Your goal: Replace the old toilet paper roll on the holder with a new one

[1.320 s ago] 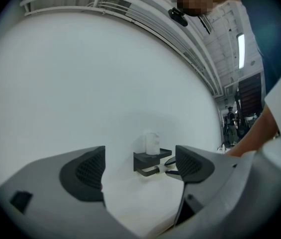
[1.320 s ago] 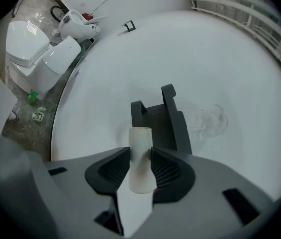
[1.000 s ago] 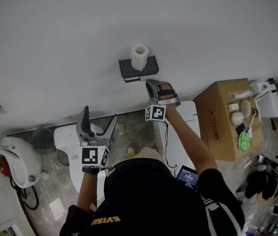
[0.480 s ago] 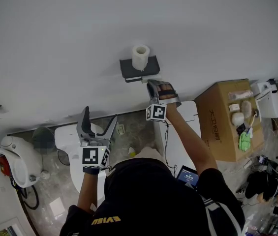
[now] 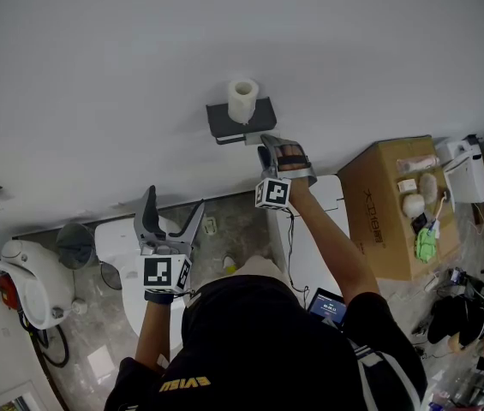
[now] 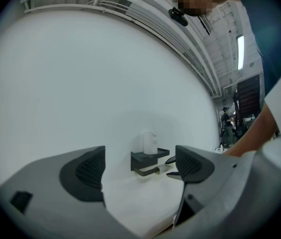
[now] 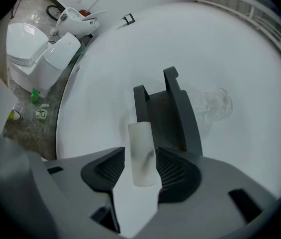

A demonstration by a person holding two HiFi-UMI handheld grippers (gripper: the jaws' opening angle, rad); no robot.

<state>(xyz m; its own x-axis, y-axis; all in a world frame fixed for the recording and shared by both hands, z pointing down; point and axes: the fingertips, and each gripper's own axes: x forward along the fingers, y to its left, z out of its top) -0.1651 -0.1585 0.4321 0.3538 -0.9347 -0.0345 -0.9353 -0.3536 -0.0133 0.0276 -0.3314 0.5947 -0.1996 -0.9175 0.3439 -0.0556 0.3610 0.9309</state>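
Just opened, right gripper [image 7: 140, 164] straddles the smooth cardboard tube [image 7: 141, 151]; left gripper [image 6: 140, 171] gapes.

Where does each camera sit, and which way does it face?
Head view: on the head, looking down at the toilet-paper holder; arms, left gripper, right gripper show.
Left gripper view: on that gripper, facing the holder; open jaws show.
Right gripper view: on that gripper, facing the holder; jaws, just opening, flank an empty tube.
All share the holder.
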